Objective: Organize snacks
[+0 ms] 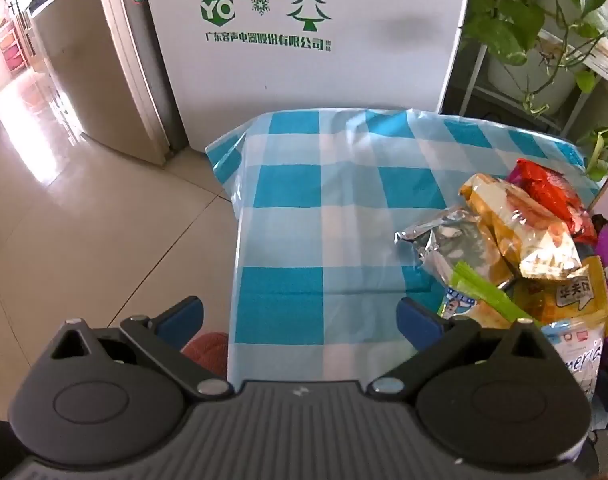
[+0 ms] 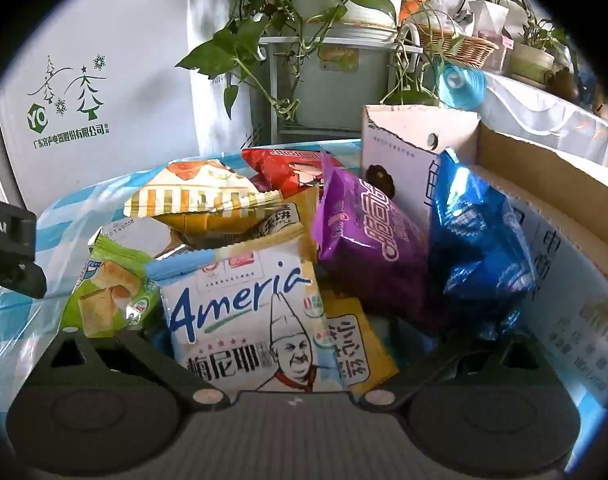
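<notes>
**Loose pile of slippery packets, both grippers empty**

Nearest in the right wrist view, the right gripper point(image 2: 287, 360) stands with its jaws spread wide and nothing between the pads; the white "Ameria" packet point(image 2: 239, 312) lies right in front of it, partly hiding its fingers. Just left of that is a green packet point(image 2: 103, 292), to the right a yellow packet point(image 2: 352, 344) tucked underneath. Farther back sit a purple packet point(image 2: 368, 240) and a blue foil packet point(image 2: 476, 248) leaning against the cardboard box point(image 2: 404, 152), with a striped packet point(image 2: 199, 196) and a red packet point(image 2: 287, 168) at the far side of the heap.

The left gripper point(image 1: 299, 320) is likewise wide open and empty, over the bare checked tablecloth point(image 1: 324, 184), with the pile off to its right.

Risks, as I judge them: the packets overlap, so closing on one could drag or tip its neighbours; the foil wrappers look slick and puffy and may squirt out of the pads; the blue and purple packets may slump if the heap is disturbed; a loose plastic cloth could bunch up under a low approach.

Only the left view shows the table's left edge, with floor point(image 1: 103, 220) below it, where a nudged packet could fall. Only the right view shows the box, the blue packet and the printed fronts
</notes>
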Demonstrator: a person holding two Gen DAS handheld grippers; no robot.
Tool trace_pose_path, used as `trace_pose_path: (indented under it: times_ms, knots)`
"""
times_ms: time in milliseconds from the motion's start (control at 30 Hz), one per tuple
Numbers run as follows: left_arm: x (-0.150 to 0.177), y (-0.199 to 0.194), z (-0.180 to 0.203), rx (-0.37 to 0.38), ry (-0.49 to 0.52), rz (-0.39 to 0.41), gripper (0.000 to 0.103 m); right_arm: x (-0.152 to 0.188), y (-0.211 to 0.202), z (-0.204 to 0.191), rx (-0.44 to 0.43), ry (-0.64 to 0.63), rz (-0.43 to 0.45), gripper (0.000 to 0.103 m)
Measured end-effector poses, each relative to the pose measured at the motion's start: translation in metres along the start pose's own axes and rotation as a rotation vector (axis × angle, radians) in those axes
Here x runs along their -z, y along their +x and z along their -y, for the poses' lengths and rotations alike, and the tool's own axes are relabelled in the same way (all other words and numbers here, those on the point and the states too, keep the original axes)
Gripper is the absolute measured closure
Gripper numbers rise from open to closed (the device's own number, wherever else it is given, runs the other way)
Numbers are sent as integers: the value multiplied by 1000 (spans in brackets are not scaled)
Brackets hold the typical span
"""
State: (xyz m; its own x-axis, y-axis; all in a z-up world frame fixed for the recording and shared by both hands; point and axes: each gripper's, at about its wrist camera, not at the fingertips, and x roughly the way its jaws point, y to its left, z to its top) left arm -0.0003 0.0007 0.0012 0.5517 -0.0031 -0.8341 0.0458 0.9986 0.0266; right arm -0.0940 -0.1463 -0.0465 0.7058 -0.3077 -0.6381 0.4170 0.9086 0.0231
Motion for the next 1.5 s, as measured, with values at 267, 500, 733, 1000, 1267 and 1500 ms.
trace_pose_path:
  times_ms: [267, 500, 733, 1000, 1267, 1500]
  knots:
    - [0, -19, -5, 36, -5, 5, 1, 0, 0, -1, 2, 0, 0, 0]
    - [1, -27, -8, 90, -13, 7, 1, 0, 0, -2, 1, 0, 0, 0]
    - [8, -37, -10, 110, -22, 22, 1, 0, 0, -1, 2, -1, -1, 0]
    - [13, -46, -4, 104, 2, 27, 1, 0, -4, -1, -25, -24, -36, 0]
    - [15, -54, 0, 152, 6, 45, 1, -1, -28, 0, -130, -150, -247, 0]
    - [14, -62, 2, 164, 23, 58, 1, -4, -54, 4, -143, -155, -317, 0]
